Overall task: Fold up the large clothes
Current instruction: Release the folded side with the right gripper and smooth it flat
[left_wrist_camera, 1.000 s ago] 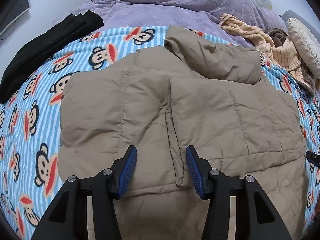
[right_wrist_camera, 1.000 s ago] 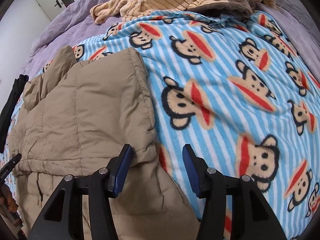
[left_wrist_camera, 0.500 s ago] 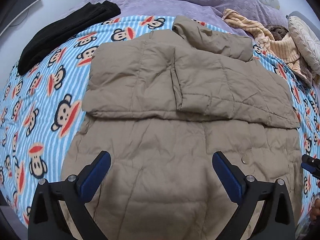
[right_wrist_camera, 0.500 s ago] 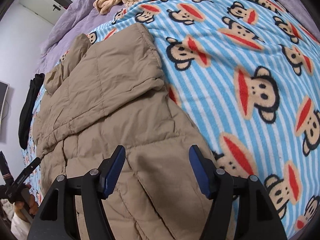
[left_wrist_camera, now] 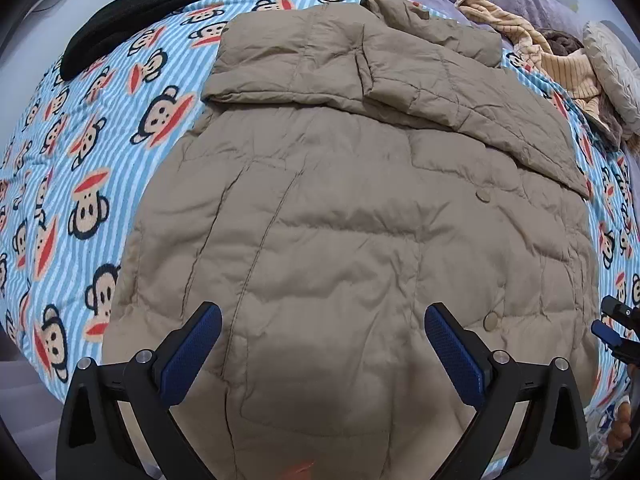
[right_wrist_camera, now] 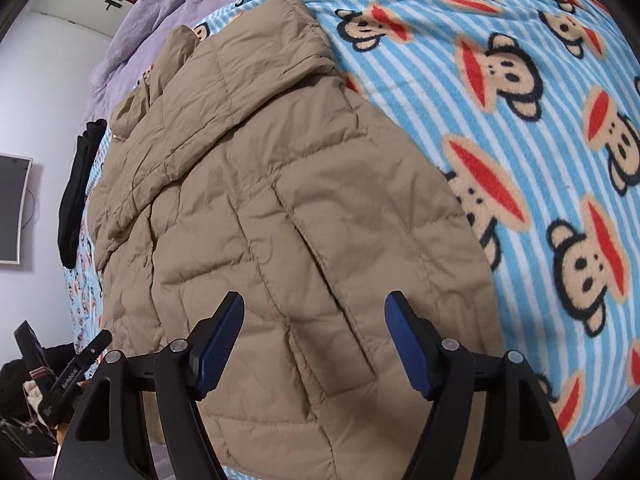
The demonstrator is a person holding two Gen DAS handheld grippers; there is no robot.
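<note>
Beneath both wide-spread grippers (left_wrist_camera: 323,350) (right_wrist_camera: 314,340), the tan jacket (left_wrist_camera: 340,220)

Jacket (left_wrist_camera: 352,248): matt tan quilted cloth, creased, with smooth round snaps. Blanket (left_wrist_camera: 100,152): fuzzy printed fleece. Garment (left_wrist_camera: 152,8) at 11 o'clock: black matt cloth, possibly knit. Left gripper (left_wrist_camera: 322,338): black matt plastic with metal screws; pads (left_wrist_camera: 454,360) blue, finely textured.
</note>
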